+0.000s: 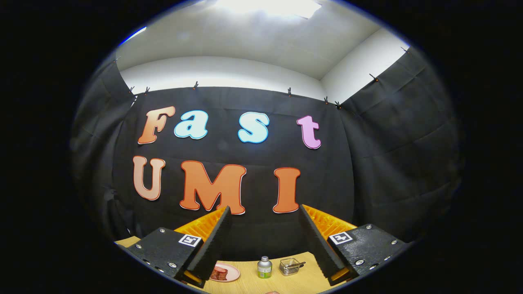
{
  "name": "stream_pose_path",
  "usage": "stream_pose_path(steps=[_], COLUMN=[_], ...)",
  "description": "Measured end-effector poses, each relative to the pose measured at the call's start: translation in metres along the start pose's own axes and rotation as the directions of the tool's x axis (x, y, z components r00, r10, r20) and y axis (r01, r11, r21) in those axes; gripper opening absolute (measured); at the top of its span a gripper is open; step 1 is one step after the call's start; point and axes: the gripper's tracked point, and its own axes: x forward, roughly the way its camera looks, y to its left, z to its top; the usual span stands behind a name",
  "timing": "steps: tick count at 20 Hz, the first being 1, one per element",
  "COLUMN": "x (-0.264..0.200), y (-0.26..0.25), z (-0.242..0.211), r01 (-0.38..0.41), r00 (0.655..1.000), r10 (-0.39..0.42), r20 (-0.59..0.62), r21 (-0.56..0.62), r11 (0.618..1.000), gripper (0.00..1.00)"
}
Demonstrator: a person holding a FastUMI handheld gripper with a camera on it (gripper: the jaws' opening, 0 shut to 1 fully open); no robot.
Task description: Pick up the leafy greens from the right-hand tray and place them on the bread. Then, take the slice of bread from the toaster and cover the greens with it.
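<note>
On the surface (245,281) stand 1 plate (233,272), 1 bottle (264,268) and 1 basket (290,266), all seen low between the 2 fingers of the claw (263,212). The pink plate lies just beside the left finger and holds a reddish-brown piece of food (219,274); what food it is cannot be told. The small bottle has a silver cap and a green lower half, and stands upright between plate and basket. The wire basket is nearest the right finger, with a dark utensil-like thing lying across its rim. The claw is spread wide and holds nothing; it is raised and tilted up toward the booth's black cloth wall (253,228). The surface is light wood. Above the cloth run white walls and a bright ceiling light (269,7).
</note>
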Motion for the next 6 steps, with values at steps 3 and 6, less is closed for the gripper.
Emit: stream_pose_path(steps=[3,6], x=[0.0004,-0.0001], y=[0.0005,-0.0020], z=[0.0022,0.0027], r01=[-0.005,-0.004], r00=[1.000,1.000], r10=[0.006,0.004], r20=[-0.001,0.004], r21=[0.018,0.014], r11=[1.000,1.000], gripper=[0.98,0.98])
